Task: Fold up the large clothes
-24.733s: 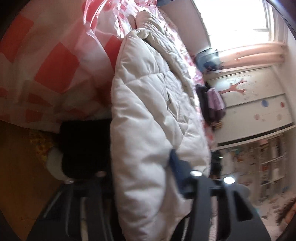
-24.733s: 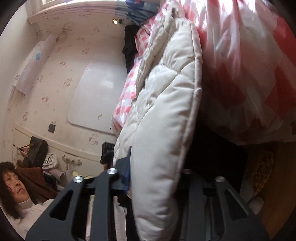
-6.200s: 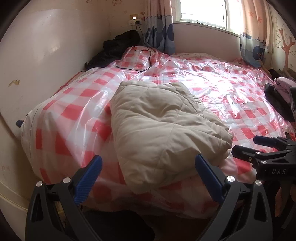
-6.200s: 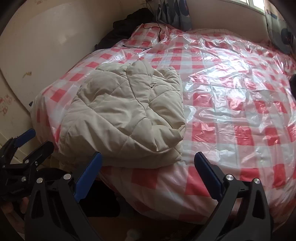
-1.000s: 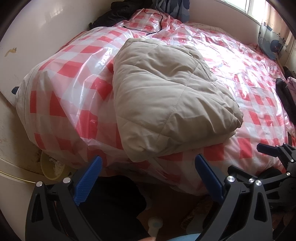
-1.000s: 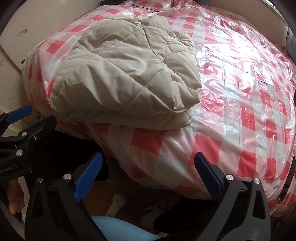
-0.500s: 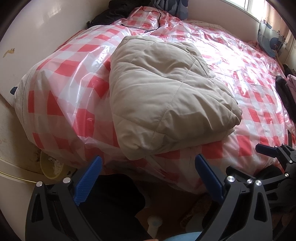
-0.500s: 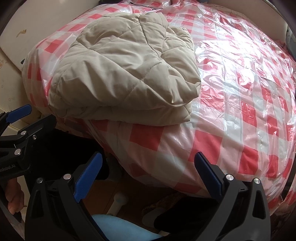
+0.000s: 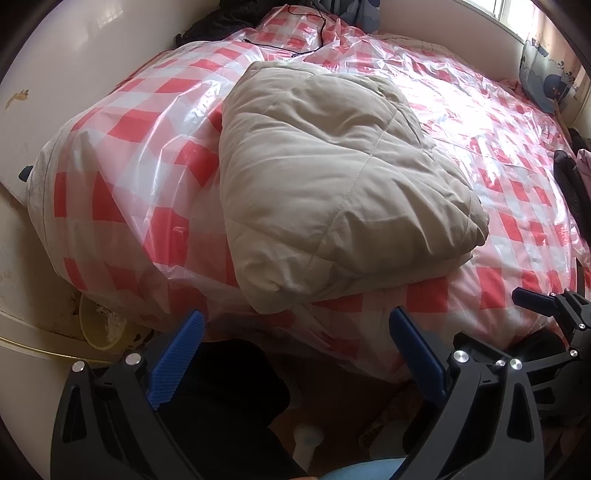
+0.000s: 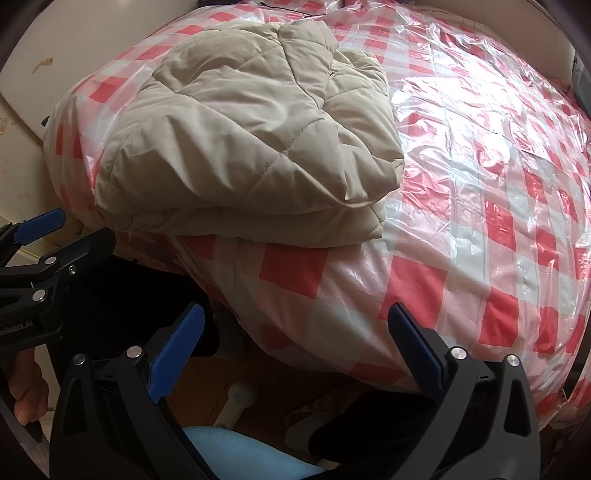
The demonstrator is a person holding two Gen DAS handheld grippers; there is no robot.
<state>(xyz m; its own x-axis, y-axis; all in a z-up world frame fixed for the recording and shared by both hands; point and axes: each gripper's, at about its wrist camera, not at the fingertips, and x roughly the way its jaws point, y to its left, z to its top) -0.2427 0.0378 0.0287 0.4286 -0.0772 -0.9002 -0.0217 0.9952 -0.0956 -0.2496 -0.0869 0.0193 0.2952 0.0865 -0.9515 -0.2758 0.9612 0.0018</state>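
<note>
A beige quilted puffer coat [image 9: 332, 184] lies folded into a thick bundle near the front corner of the bed [image 9: 498, 122], which is covered in red-and-white checked plastic. The right wrist view shows the same coat [image 10: 251, 125] with its stacked layers facing me. My left gripper [image 9: 295, 350] hangs open below the bed's edge, nothing between its blue pads. My right gripper [image 10: 295, 343] is open too, held low in front of the mattress [image 10: 480, 184]. Each gripper shows at the edge of the other's view. Neither touches the coat.
Dark clothes [image 9: 221, 22] and a black cable [image 9: 295, 48] lie at the bed's far end, with more dark and pink clothes [image 9: 576, 184] at the right. A yellow bowl [image 9: 99, 325] sits on the floor by the wall. A hand [image 10: 26, 387] holds the left gripper.
Both grippers have edged a little closer to the bed over the last second, so the coat looks larger. The coat has not moved, and both grippers stay open.
</note>
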